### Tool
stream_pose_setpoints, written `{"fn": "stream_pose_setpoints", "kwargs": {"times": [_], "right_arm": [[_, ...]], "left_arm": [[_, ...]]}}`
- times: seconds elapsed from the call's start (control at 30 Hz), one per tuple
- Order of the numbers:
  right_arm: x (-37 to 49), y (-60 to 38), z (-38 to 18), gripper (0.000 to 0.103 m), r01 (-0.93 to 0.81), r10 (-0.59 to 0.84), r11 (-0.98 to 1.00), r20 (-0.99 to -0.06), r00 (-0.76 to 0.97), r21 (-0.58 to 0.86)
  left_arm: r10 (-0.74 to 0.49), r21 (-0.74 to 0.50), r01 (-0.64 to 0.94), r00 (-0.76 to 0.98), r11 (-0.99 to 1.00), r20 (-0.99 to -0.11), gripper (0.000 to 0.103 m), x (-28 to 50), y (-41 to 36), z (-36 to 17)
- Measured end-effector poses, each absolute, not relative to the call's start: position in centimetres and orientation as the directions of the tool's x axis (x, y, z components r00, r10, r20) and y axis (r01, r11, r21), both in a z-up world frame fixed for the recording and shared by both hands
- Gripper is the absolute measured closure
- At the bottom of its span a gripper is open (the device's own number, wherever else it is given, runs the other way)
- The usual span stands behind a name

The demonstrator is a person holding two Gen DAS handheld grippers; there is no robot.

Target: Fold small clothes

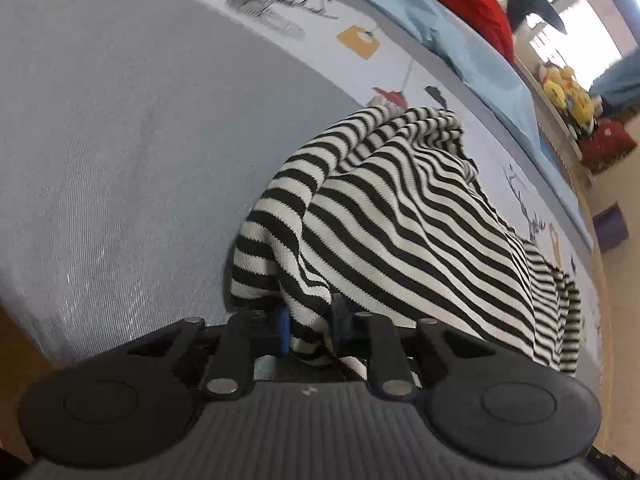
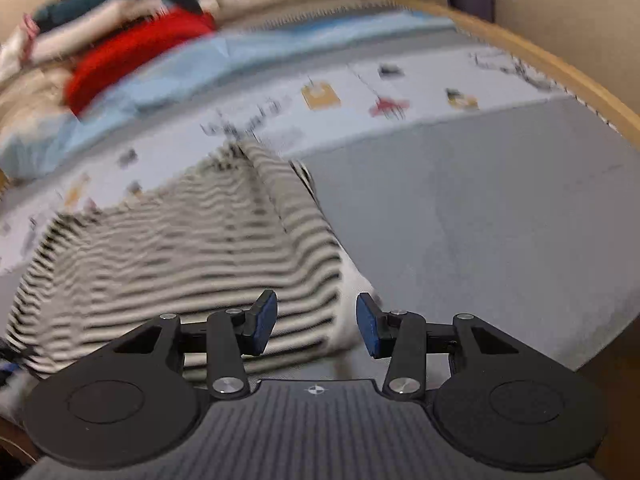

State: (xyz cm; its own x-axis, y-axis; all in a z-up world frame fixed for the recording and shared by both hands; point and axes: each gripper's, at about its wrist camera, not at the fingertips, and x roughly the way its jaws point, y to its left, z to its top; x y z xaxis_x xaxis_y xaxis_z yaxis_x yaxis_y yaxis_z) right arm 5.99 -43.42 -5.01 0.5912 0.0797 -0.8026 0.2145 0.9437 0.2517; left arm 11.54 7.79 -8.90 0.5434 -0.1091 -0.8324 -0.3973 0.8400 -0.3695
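Closest in the left wrist view, the left gripper (image 1: 310,326) is seen with its two blue pads (image 1: 285,325) drawn close together. A fold of the striped top (image 1: 400,216) is pinched between them, so the cloth is held tight at its near edge. From there the black and white top is lifted into a hump, and it is spread away to the right across the bed (image 1: 120,140).

In the right wrist view, the right gripper (image 2: 316,326) is seen with its pads (image 2: 264,322) set wide apart. Nothing is held between them. The near edge of the striped top (image 2: 180,248) is seen just under and behind the left pad, and the gap between the pads is laid over the corner of the top and the grey sheet. This view is blurred, so it cannot be told if the cloth is touched by the pads.

The top is laid on the grey part of the bed (image 2: 480,220), with its far end reaching onto a pale sheet printed with small pictures (image 1: 358,42). Further back, a light blue blanket (image 2: 240,56) is spread, and a red cloth (image 2: 132,52) is piled on it. Past the bed, yellow toys (image 1: 568,92) are set on a shelf by the window
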Motion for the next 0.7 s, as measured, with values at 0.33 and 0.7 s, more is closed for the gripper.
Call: {"fn": "stream_pose_setpoints", "kwargs": {"times": [0.33, 0.7], "right_arm": [[7.7, -45.7, -8.7, 0.058, 0.313, 0.107, 0.915, -0.901, 0.421, 0.255], [5.5, -51.6, -8.1, 0.058, 0.395, 0.102, 0.862, -0.872, 0.480, 0.319]], "left_arm": [[0.029, -0.164, -0.255, 0.615, 0.953, -0.788, 0.089, 14.0, 0.4, -1.1], [-0.298, 0.094, 0.427, 0.756, 0.899, -0.583, 0.093, 12.8, -31.9, 3.0]]}}
